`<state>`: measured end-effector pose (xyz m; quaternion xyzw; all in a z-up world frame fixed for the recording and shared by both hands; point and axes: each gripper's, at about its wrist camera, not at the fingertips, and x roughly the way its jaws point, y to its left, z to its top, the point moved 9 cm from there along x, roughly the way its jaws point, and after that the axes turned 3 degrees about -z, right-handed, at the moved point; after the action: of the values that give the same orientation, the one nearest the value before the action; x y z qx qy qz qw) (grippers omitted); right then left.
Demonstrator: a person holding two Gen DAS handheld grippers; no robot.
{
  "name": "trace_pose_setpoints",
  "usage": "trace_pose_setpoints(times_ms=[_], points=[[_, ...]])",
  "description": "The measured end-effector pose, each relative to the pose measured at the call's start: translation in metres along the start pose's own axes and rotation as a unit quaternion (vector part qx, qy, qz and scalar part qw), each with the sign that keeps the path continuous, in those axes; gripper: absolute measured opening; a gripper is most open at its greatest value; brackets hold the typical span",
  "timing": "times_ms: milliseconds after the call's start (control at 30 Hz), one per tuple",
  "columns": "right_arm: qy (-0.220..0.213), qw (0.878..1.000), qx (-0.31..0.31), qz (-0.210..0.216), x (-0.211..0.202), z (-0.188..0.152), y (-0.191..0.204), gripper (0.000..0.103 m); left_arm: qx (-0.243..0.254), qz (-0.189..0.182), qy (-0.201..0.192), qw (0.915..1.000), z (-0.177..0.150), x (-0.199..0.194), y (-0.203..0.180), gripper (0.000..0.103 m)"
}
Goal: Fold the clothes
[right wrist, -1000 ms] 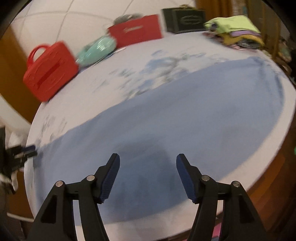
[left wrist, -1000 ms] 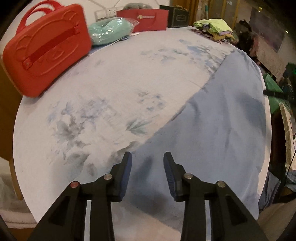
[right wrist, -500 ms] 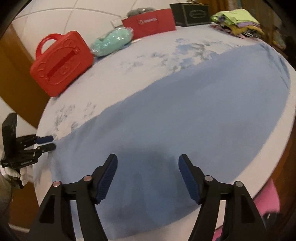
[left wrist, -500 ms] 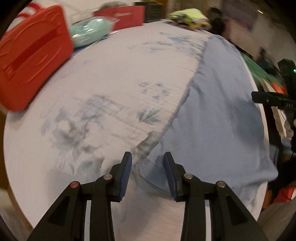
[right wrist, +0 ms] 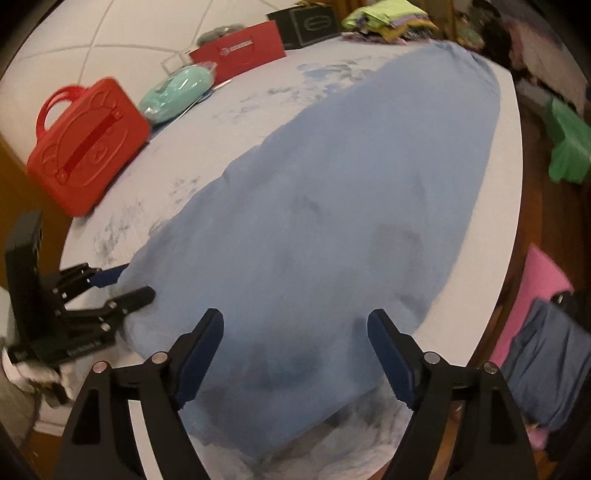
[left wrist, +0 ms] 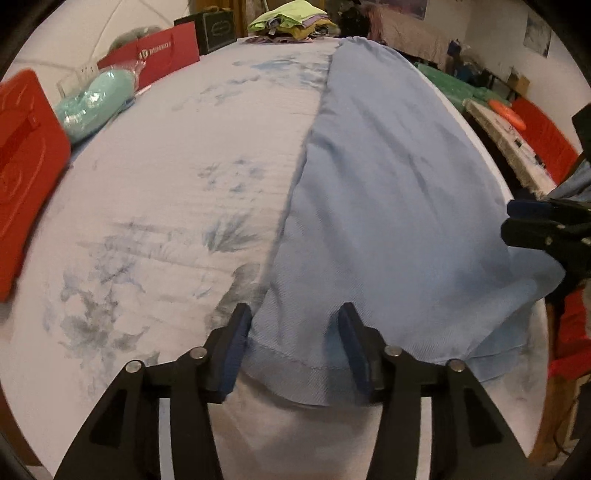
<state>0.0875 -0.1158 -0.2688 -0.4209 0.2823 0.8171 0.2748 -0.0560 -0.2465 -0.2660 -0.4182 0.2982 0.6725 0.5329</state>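
A light blue garment (left wrist: 388, 192) lies spread flat along the right side of the floral-covered table (left wrist: 166, 206). My left gripper (left wrist: 295, 336) hangs just above its near hem corner. Its jaws are opening, the hem lies between the fingers, and the pads do not press on it. In the right wrist view the same garment (right wrist: 332, 206) fills the middle. My right gripper (right wrist: 295, 347) hovers over its near end, jaws opening wide, with cloth below them and nothing gripped. Each gripper shows in the other's view: the right gripper (left wrist: 517, 221) and the left gripper (right wrist: 122, 286).
A red hard case (right wrist: 88, 147), a mint bundle (right wrist: 177, 92), a red paper bag (right wrist: 240, 50) and a black box (right wrist: 306, 22) line the far-left edge. Folded clothes (left wrist: 291, 22) are stacked at the far end. Pink and blue cloth (right wrist: 543, 332) hangs beyond the right edge.
The left gripper sank toward the garment's hem, rolled, and its jaws widened. The right gripper slid sideways across the garment toward its near end, its jaws spreading wider.
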Motion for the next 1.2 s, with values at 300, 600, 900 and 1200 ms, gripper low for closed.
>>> trace_pose_setpoints(times_ms=[300,600,900,1200], points=[[-0.023,0.996,0.078,-0.023,-0.045,-0.042,-0.014,0.08,0.031,-0.022,0.004,0.9993,0.001,-0.003,-0.004,0.054],[-0.035,0.984,0.17,-0.051,-0.045,-0.101,0.019,0.069,0.109,-0.066,0.002,0.9919,-0.001,-0.002,-0.007,0.054],[-0.084,0.971,0.191,-0.119,-0.015,-0.083,0.046,0.068,0.118,-0.099,-0.024,0.9878,-0.005,-0.005,0.004,0.054],[-0.093,0.967,0.204,-0.124,-0.02,-0.086,0.068,0.02,0.132,-0.109,-0.025,0.9849,-0.014,-0.02,-0.001,0.013]])
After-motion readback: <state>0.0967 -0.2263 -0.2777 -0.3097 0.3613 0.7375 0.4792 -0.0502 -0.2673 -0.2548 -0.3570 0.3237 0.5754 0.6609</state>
